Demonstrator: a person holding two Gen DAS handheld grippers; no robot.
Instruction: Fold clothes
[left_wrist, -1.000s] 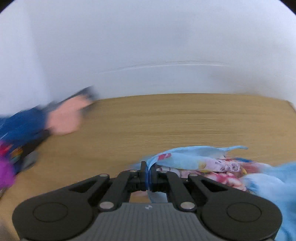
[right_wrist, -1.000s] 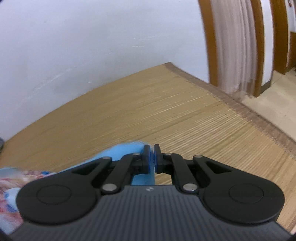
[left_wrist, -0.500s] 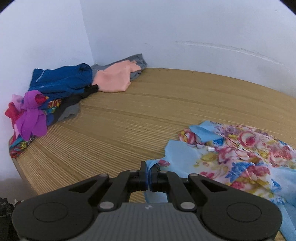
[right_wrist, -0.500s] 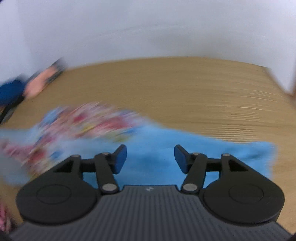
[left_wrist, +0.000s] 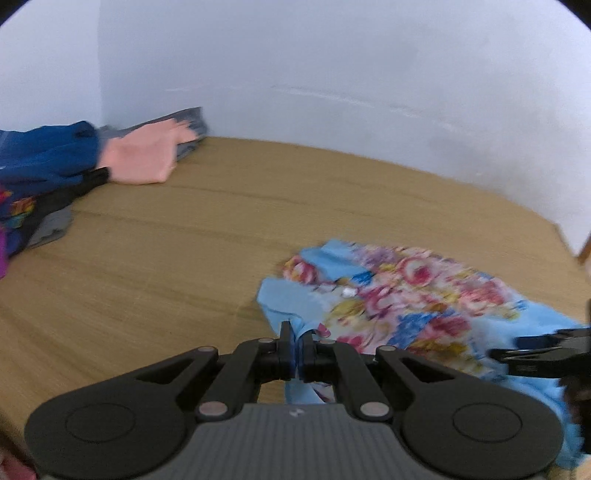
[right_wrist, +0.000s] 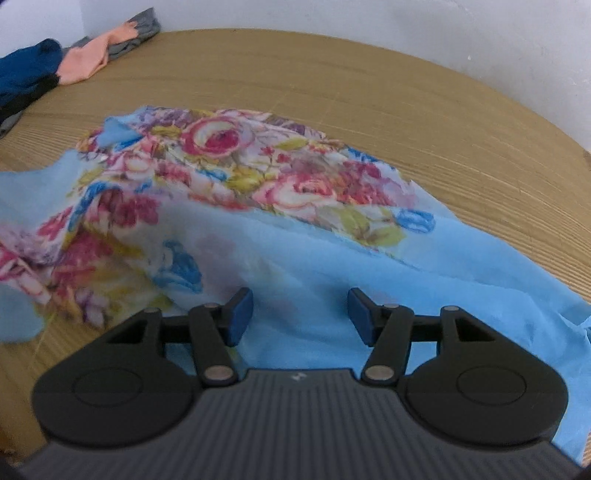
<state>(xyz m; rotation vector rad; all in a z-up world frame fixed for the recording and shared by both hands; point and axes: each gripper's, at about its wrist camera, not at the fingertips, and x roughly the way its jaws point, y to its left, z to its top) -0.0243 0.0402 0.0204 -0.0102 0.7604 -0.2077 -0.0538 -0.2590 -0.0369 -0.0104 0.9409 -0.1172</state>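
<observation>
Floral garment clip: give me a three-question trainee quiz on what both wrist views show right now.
1. True or false: the left gripper is shut on the floral garment.
2. The right gripper is: A) open above blue cloth, B) shut on cloth, C) gripping the pink garment.
3. Fill in: the pile of other clothes lies at the mat's far ____ corner in the left wrist view.

Key: 1 true; 2 A; 3 left.

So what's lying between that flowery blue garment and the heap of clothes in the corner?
Nothing: in both wrist views only bare wooden table separates the floral garment from the clothes pile.
</observation>
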